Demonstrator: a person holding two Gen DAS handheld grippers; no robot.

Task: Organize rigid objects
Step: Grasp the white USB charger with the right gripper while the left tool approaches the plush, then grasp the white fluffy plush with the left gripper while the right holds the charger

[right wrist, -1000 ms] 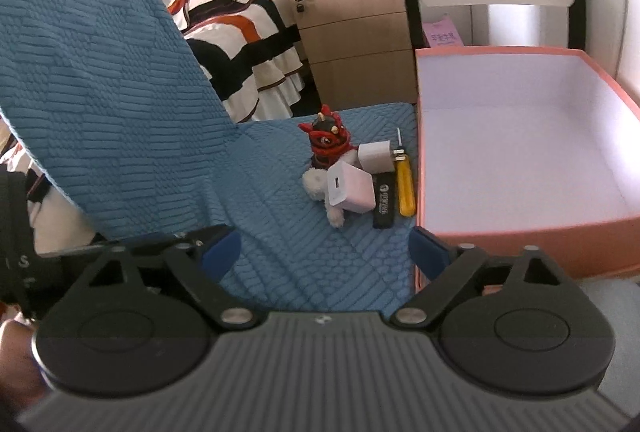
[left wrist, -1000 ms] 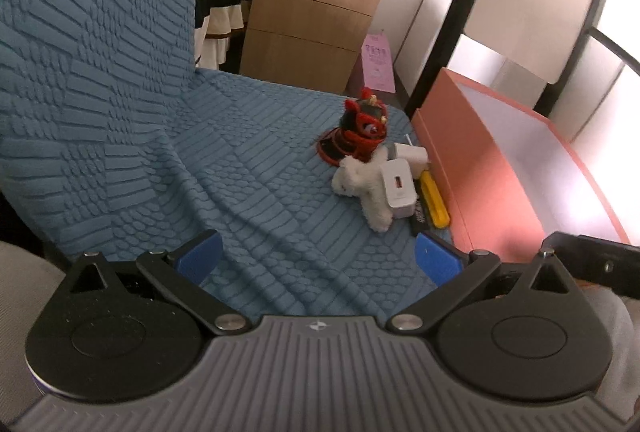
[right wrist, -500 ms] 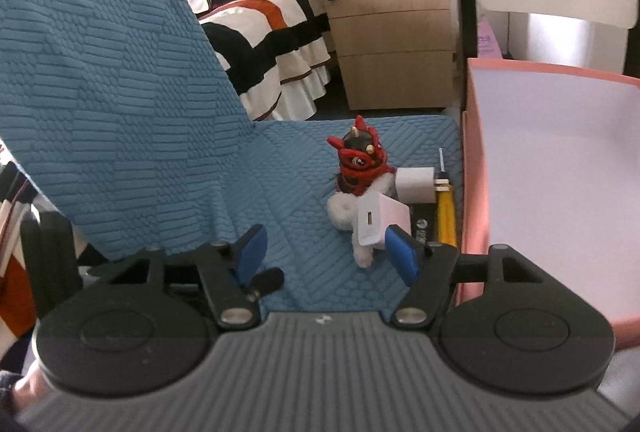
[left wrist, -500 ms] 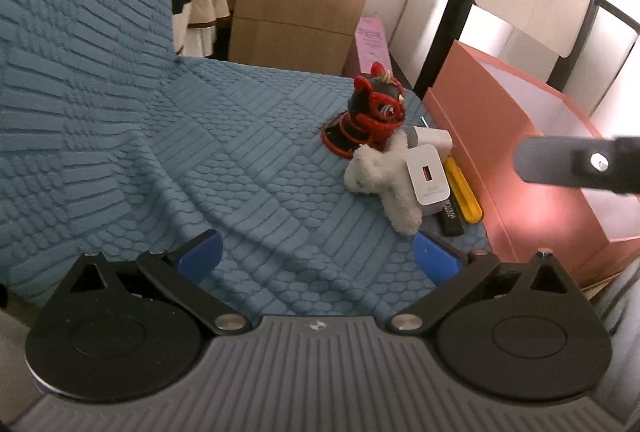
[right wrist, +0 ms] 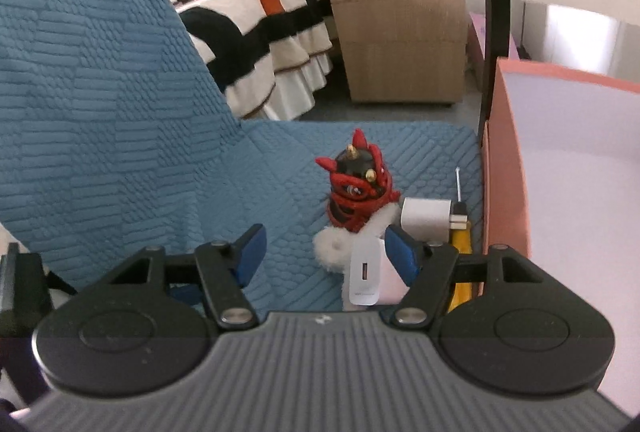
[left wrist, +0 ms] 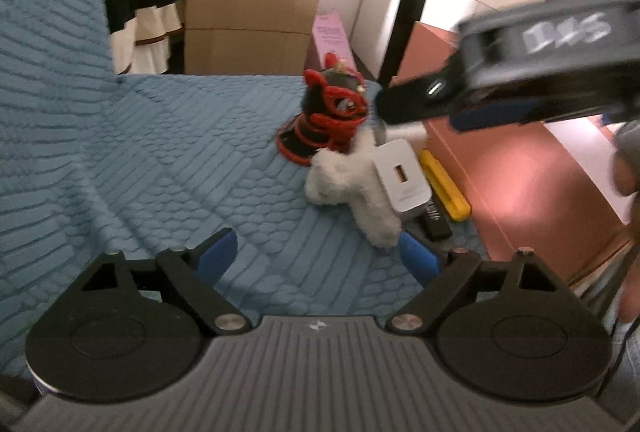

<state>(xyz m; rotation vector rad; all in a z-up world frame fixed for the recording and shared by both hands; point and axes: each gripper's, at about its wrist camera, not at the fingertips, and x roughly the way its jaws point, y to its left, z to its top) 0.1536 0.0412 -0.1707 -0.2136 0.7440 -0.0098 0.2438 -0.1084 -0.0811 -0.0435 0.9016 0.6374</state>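
A pile lies on the blue quilted cover (left wrist: 160, 160) beside a pink box (left wrist: 532, 168): a red-and-black figurine (left wrist: 332, 112), a white plush (left wrist: 352, 184), a white charger (left wrist: 402, 180), a second white charger (right wrist: 426, 218), a yellow screwdriver (left wrist: 444, 184) and a black stick (left wrist: 434, 218). My left gripper (left wrist: 316, 256) is open just before the plush. My right gripper (right wrist: 324, 252) is open low over the pile, with the charger (right wrist: 364, 272) between its fingers; it also shows blurred in the left wrist view (left wrist: 520, 72).
The pink box (right wrist: 560, 160) with a white inside stands right of the pile. A wooden drawer cabinet (right wrist: 400, 24) and a striped bed (right wrist: 256, 16) are behind. A black chair frame (left wrist: 408, 0) rises by the box.
Both grippers have moved closer to the pile. My right gripper has swung left over the objects and narrowed its opening, and it now crosses the left wrist view.
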